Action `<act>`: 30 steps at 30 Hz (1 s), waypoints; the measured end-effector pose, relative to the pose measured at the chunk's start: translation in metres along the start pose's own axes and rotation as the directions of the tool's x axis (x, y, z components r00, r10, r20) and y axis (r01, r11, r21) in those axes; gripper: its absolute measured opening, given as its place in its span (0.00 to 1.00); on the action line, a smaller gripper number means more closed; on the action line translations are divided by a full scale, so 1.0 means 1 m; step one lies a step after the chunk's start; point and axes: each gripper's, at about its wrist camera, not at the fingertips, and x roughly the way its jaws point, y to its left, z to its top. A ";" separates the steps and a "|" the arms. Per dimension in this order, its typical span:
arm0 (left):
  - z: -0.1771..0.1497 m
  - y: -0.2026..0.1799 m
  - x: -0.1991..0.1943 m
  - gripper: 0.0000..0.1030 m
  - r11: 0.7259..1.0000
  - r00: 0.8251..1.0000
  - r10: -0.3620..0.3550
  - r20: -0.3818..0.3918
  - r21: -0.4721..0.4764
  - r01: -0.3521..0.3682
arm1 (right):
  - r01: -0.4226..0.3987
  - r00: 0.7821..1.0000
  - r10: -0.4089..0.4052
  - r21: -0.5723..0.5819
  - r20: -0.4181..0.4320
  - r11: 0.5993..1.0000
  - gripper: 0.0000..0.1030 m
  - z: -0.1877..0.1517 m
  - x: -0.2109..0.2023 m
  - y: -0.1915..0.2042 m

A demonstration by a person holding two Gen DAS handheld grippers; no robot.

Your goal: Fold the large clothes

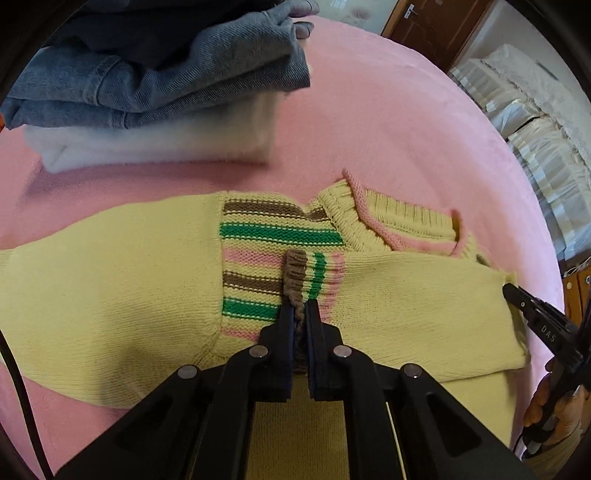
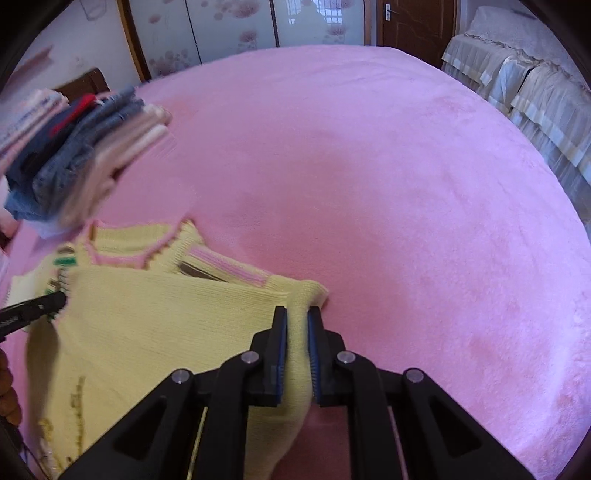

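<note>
A pale yellow knitted sweater (image 1: 110, 280) with brown, green and pink stripes lies spread on the pink bed cover (image 1: 388, 122). Its pink-edged neckline (image 1: 388, 221) faces away. My left gripper (image 1: 299, 306) is shut on the brown ribbed cuff (image 1: 295, 273) of a sleeve folded across the chest. In the right wrist view my right gripper (image 2: 297, 317) is shut on a yellow fold of the sweater (image 2: 147, 325) at its right edge. The right gripper also shows at the sweater's right side in the left wrist view (image 1: 517, 295), with a hand (image 1: 557, 410) below it.
A stack of folded clothes (image 1: 155, 85), denim on top of white, sits on the bed just behind the sweater; it appears blurred at the left in the right wrist view (image 2: 81, 155). Covered furniture (image 2: 517, 85), a wooden door (image 2: 417, 26) and flowered panels stand beyond the bed.
</note>
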 end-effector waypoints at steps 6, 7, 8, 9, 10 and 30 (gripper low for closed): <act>0.000 0.000 -0.023 0.17 1.000 1.000 0.010 0.010 -0.001 -0.010 | -0.068 0.997 0.063 0.127 0.044 0.990 0.21 0.002 -0.025 -0.031; -0.001 0.000 -0.029 0.19 1.000 0.999 0.019 0.026 0.003 -0.019 | -0.067 0.996 0.060 0.128 0.059 0.989 0.21 0.001 -0.032 -0.032; -0.002 -0.003 -0.035 0.23 1.000 0.999 0.023 0.043 0.006 -0.023 | -0.074 0.995 0.066 0.125 0.072 0.989 0.21 0.000 -0.039 -0.032; -0.004 -0.005 -0.041 0.25 1.000 0.998 0.019 0.061 0.010 -0.020 | -0.096 0.993 0.086 0.117 0.085 0.989 0.21 -0.003 -0.047 -0.029; -0.005 -0.009 -0.048 0.25 1.000 0.997 0.009 0.082 0.022 -0.011 | -0.114 0.990 0.105 0.107 0.090 0.988 0.21 -0.005 -0.052 -0.025; -0.030 -0.060 -0.014 0.45 0.988 0.999 -0.030 -0.019 0.152 0.032 | -0.022 0.998 0.021 0.015 0.056 1.000 0.17 -0.070 -0.053 0.001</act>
